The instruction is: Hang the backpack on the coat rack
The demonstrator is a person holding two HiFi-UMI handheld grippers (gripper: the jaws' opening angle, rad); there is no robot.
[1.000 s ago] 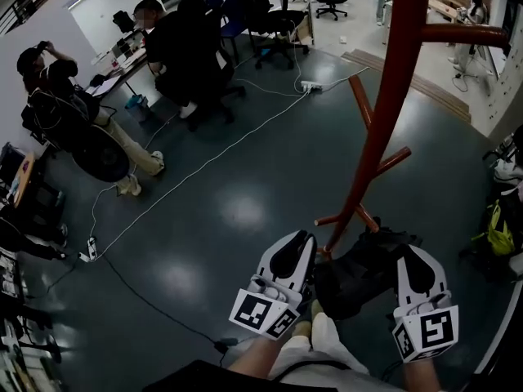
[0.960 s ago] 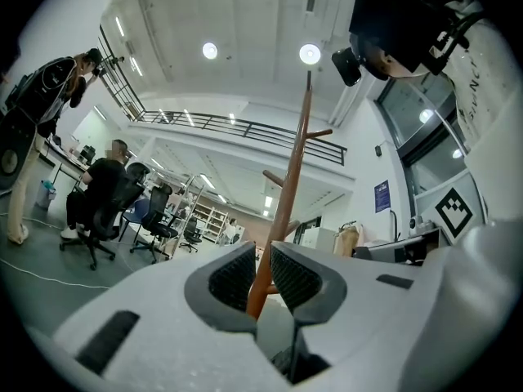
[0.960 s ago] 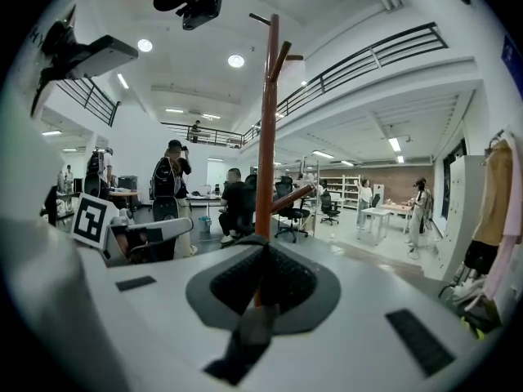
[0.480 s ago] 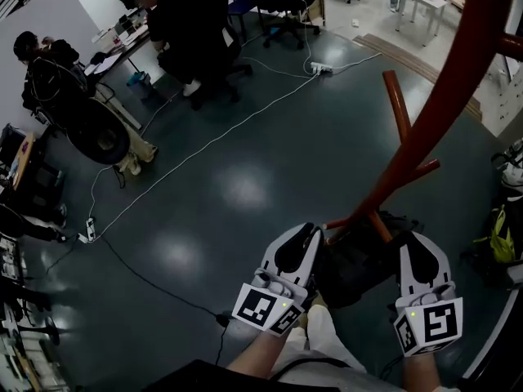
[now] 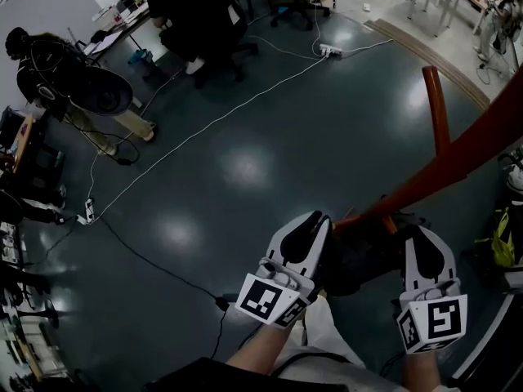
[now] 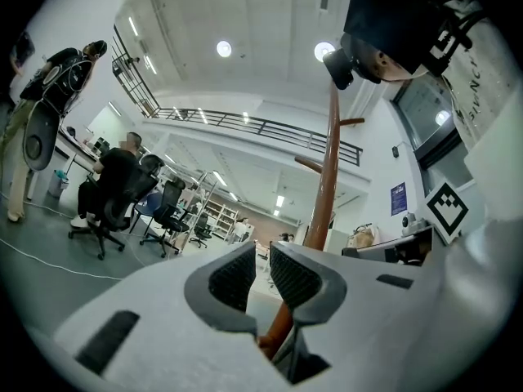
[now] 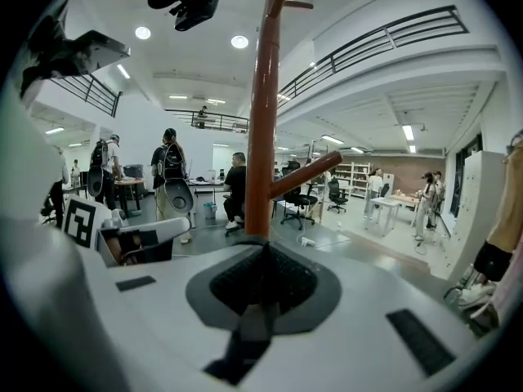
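Note:
The black backpack (image 5: 359,256) hangs between my two grippers, low in the head view. My left gripper (image 5: 317,219) is on its left side. In the left gripper view the left gripper (image 6: 263,256) shows a narrow slit between its tips and a dark strap (image 6: 296,354) pinched deep in the jaws. My right gripper (image 5: 421,233) is on the backpack's right side. In the right gripper view the right gripper (image 7: 265,256) is shut on a dark strap (image 7: 249,333). The red-brown coat rack (image 5: 458,158) slants up right just beyond the backpack. Its pole (image 6: 327,170) (image 7: 263,121) stands straight ahead of both grippers.
People sit on office chairs (image 5: 196,23) by desks at the back left. A white cable (image 5: 204,129) runs to a power strip (image 5: 331,51), and a black cable (image 5: 163,272) crosses the dark floor. A yellow-green bag (image 5: 498,247) lies at the right.
Both grippers and the backpack have moved forward toward the coat rack, which now looms larger and slants across the right. Neither grip has changed.

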